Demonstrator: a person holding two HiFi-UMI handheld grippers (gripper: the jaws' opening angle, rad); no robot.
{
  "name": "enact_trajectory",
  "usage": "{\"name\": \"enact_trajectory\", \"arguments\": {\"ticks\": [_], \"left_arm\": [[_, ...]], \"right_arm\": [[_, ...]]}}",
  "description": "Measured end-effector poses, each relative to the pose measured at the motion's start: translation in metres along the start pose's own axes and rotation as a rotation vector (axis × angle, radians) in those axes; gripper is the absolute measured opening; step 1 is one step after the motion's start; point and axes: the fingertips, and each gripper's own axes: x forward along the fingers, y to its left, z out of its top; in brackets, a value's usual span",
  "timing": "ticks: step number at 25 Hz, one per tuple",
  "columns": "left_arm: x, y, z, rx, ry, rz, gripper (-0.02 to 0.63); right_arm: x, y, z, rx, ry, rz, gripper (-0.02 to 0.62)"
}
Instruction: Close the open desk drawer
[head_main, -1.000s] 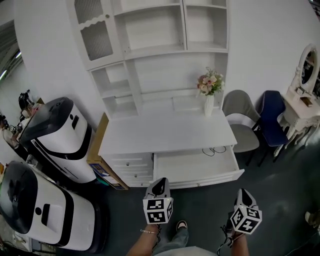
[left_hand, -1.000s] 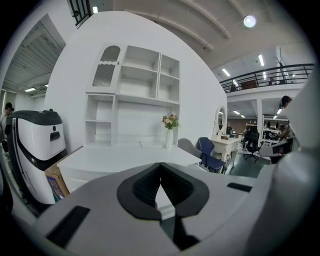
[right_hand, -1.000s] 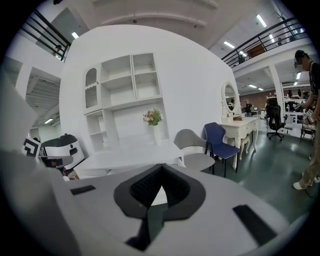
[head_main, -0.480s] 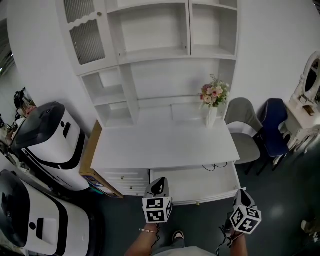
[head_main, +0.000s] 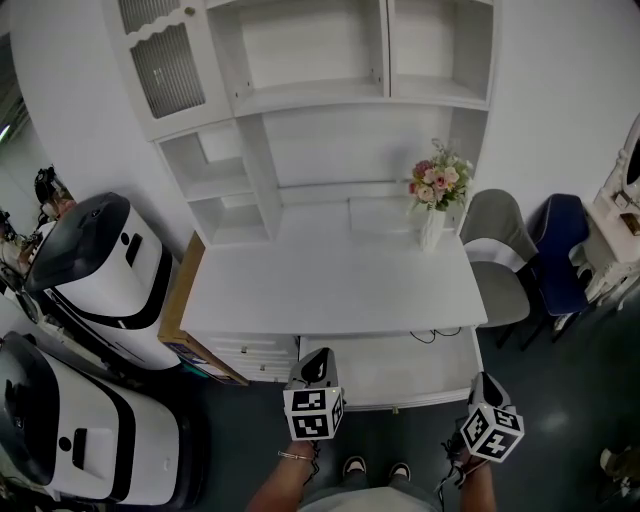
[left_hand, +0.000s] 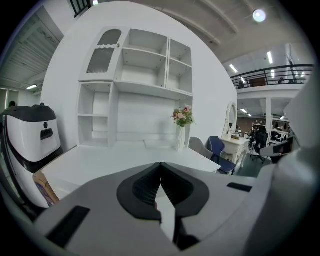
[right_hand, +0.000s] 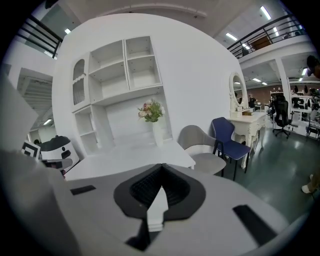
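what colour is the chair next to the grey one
Navy blue; the chair shows best in the right gripper view.

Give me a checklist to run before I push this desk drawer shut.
1. Drawer open, its front toward the person: ok.
2. Left gripper shut, nothing between its fingers: ok.
3. Right gripper shut, nothing between its fingers: ok.
4. Grippers near opposite ends of the drawer front: ok.
5. Grippers touching the drawer front: cannot tell.
6. Black cable at the drawer's back clear of pinching: cannot tell.
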Motion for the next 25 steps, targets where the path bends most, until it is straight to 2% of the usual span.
{"name": "enact_trajectory", "arguments": {"ticks": [8,25], "left_arm": [[-0.023,0.007,-0.004,-0.028,-0.008,0.104,0.018],[-0.082,0.041,-0.035,-0.096,-0.001,0.288,0.018]], "right_arm": [[0.021,0.017,0.016,-0.062,0.009,0.117,0.006],[0.035,0.061,-0.001,-0.136,0.069,0.274,0.006]]}}
